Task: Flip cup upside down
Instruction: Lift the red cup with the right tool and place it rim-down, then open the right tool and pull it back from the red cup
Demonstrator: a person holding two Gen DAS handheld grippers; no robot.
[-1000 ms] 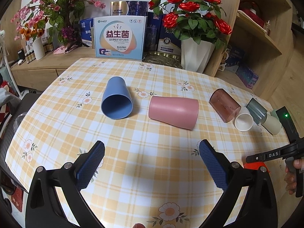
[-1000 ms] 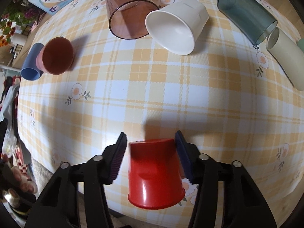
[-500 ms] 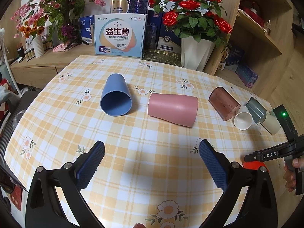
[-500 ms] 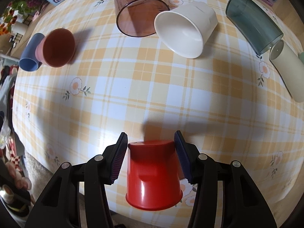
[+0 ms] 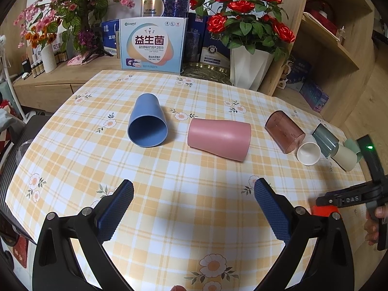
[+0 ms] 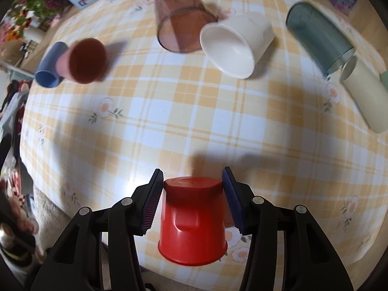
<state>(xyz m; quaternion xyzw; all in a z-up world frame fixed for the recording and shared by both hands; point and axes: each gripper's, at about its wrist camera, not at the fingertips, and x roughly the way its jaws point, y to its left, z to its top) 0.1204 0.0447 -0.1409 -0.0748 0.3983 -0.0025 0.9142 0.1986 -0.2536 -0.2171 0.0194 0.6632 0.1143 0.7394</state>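
In the right wrist view a red cup [image 6: 192, 220] stands upside down on the checked tablecloth [image 6: 194, 121], base up, between the fingers of my right gripper [image 6: 192, 189]. The jaws stand slightly apart from its sides, with small gaps showing. In the left wrist view a sliver of the red cup [image 5: 323, 209] shows under the right gripper's body at the right edge. My left gripper [image 5: 194, 203] is wide open and empty above the near part of the table.
Several cups lie on their sides: blue [image 5: 148, 127], pink [image 5: 219, 135], brown clear [image 5: 283, 131], white [image 5: 308, 150], grey-teal [image 5: 325, 139], cream [image 5: 345, 156]. Boxes and a vase of red roses [image 5: 249, 68] stand at the far edge.
The right gripper's fingers have opened slightly off the red cup, which now stands base up on the table. The left gripper has drawn back a little.
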